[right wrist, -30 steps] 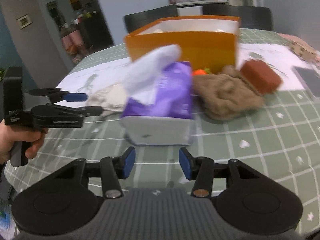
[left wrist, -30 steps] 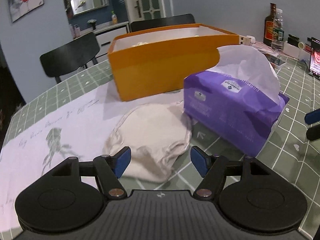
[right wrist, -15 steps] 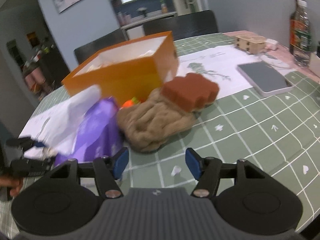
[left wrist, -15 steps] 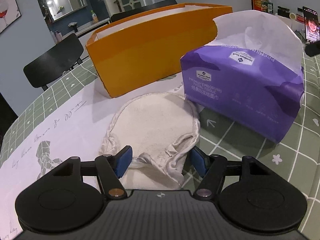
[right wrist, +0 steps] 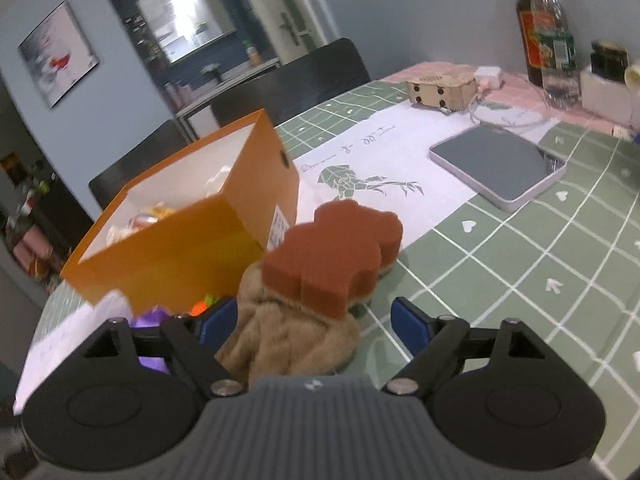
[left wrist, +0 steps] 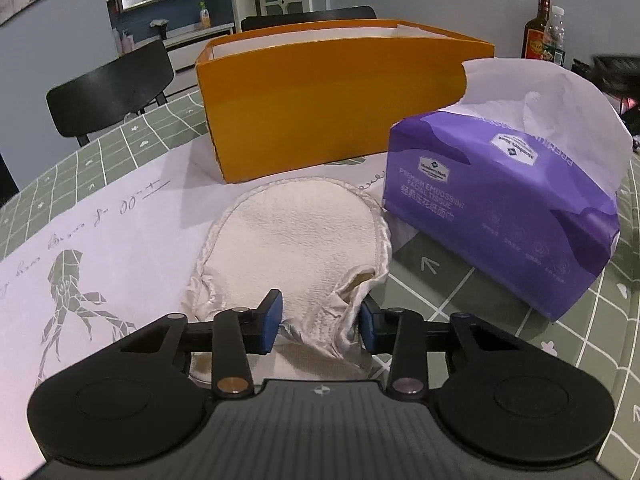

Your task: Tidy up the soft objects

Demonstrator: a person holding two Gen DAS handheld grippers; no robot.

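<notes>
The left hand-held gripper [left wrist: 318, 322] pinches the near hem of the cream terry-cloth mitt [left wrist: 296, 248] lying on the counter before the orange cardboard box [left wrist: 332, 100]; next, lift it in. The right hand-held gripper [right wrist: 310, 326], spread, straddles the brown furry cloth [right wrist: 288, 340].

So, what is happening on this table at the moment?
A person holds a gripper in each hand and is sorting soft things near the orange box. The left gripper has its fingers on both sides of the cream mitt's bunched cuff, beside the purple tissue pack. The right gripper is open around the brown fuzzy cloth, which carries a rust sponge.
</notes>
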